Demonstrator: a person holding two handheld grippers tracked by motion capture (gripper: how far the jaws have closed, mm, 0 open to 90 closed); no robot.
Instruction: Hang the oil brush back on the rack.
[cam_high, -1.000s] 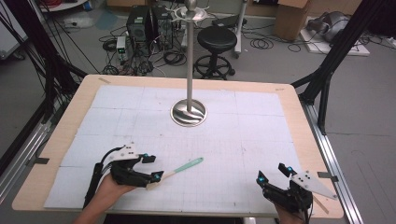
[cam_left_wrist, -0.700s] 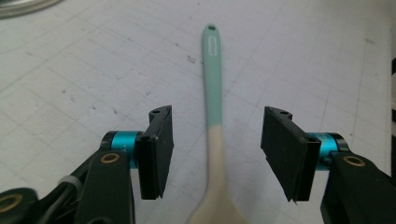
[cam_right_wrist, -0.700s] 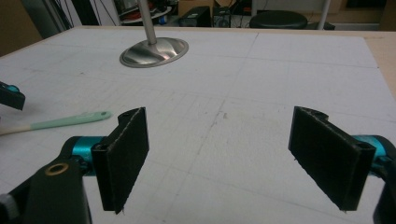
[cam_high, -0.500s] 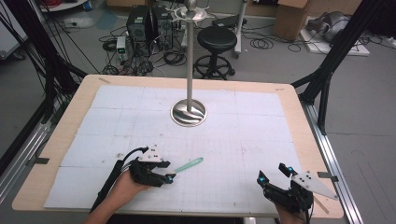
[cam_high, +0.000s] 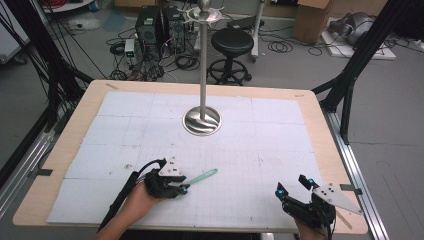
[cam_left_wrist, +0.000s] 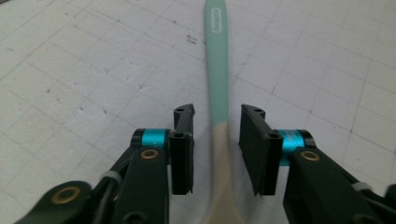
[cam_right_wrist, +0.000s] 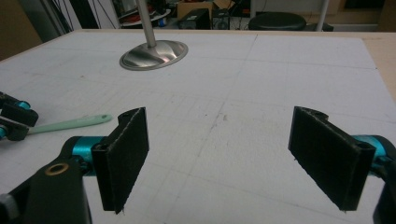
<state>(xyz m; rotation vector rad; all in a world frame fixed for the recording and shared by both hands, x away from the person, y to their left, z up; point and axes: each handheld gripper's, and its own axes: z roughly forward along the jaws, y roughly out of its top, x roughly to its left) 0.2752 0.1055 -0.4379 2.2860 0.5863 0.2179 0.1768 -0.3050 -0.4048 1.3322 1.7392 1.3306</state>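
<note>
A slim utensil (cam_high: 204, 175) with a mint-green handle and a beige near end lies on the white gridded mat, front left of centre. My left gripper (cam_high: 184, 189) sits low at its near end. In the left gripper view the beige-to-green neck (cam_left_wrist: 219, 116) runs between the jaws of the left gripper (cam_left_wrist: 217, 140). The jaws have just been closing, but a narrow gap remains on each side, so the pads do not press. My right gripper (cam_high: 291, 185) rests at the front right, its jaws wide apart around bare mat (cam_right_wrist: 217, 149).
A tall metal stand with a round shiny base (cam_high: 202, 121) rises from the mat's middle back; its base (cam_right_wrist: 153, 53) is far ahead of the right gripper. The wooden table edge (cam_high: 345, 170) runs close to the right hand. A stool and cables lie beyond the table.
The left hand slid right along the mat until its jaws straddled the utensil's near end, and the jaws narrowed. The utensil and the right gripper stayed put.
</note>
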